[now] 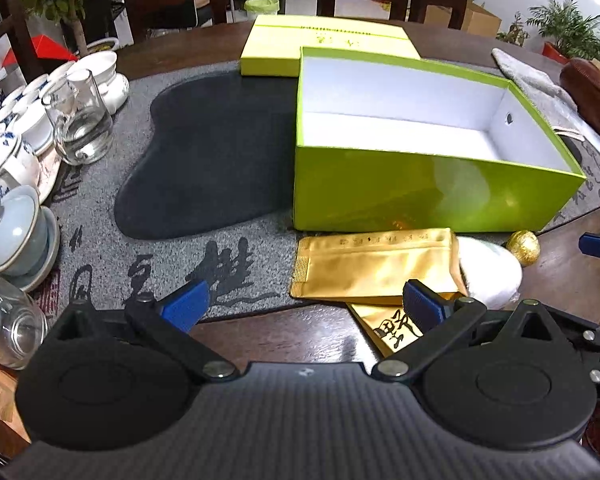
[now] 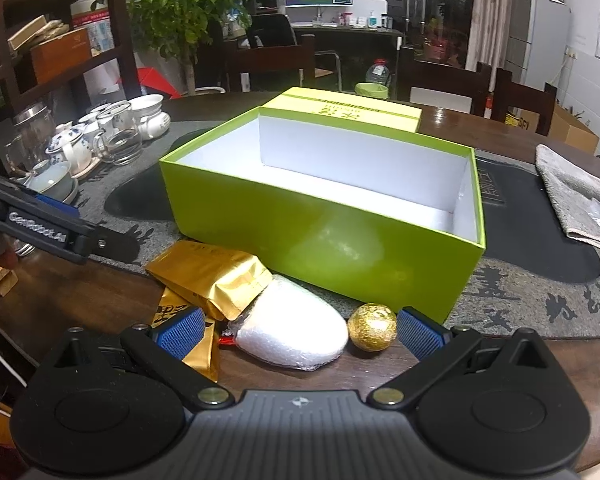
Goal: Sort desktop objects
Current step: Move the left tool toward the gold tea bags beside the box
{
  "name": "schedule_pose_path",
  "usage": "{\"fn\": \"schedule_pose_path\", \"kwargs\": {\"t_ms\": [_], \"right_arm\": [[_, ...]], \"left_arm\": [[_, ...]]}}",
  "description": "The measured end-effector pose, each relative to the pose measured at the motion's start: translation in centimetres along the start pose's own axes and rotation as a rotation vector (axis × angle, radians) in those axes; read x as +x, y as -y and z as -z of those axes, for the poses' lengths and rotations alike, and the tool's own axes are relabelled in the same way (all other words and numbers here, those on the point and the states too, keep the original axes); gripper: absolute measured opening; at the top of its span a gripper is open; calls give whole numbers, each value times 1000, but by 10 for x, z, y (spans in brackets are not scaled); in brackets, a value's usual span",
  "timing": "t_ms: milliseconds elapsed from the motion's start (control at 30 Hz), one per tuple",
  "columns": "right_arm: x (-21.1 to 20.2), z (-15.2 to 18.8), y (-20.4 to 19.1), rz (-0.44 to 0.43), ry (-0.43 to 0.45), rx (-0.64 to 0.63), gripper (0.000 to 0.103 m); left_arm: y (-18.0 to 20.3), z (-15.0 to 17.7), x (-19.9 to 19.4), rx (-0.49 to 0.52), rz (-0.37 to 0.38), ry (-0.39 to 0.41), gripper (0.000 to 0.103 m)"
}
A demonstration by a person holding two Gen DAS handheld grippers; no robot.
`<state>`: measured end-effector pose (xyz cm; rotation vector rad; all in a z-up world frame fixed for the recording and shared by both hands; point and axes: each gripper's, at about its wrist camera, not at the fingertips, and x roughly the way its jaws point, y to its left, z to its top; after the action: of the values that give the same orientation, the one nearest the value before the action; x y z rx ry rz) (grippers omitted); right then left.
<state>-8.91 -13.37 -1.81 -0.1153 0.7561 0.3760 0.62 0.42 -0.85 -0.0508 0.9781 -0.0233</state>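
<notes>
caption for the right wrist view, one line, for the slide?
Right gripper, jaws open, faces a white bubble-wrapped bundle, gold foil ball and gold pouches before the empty green box.

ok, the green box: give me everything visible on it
The green box is an open rectangular carton, glossy lime-green outside, plain white inside, and it looks empty. One end wall has a small round hole, seen from the left wrist. It sits upright on the grey mat. Its matching lid lies just behind it. A gold pouch, a white wrapped bundle and a gold foil ball lie against or near its front wall.
</notes>
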Motion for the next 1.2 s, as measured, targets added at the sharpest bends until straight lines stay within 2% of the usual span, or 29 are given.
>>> {"fn": "schedule_pose_path", "kwargs": {"t_ms": [267, 467, 633, 833, 967, 1133, 1200], "right_arm": [[10, 0, -8, -25, -19, -38, 103], [21, -4, -12, -30, -42, -65, 103], [24, -8, -13, -66, -45, -62, 102], [39, -19, -26, -101, -56, -151, 96], [51, -26, -32, -132, -73, -212, 93], [64, -30, -37, -165, -96, -271, 89], [69, -31, -38, -174, -109, -280, 84]], "left_arm": [[-6, -1, 13, -16, 16, -50, 103], [2, -1, 12, 18, 57, -43, 103], [2, -2, 20, 13, 52, -60, 100], [-7, -2, 28, -25, 73, -85, 97], [-14, -1, 36, -63, 95, -117, 87], [-21, 0, 46, -99, 117, -145, 81], [-23, -1, 48, -115, 134, -153, 79]]}}
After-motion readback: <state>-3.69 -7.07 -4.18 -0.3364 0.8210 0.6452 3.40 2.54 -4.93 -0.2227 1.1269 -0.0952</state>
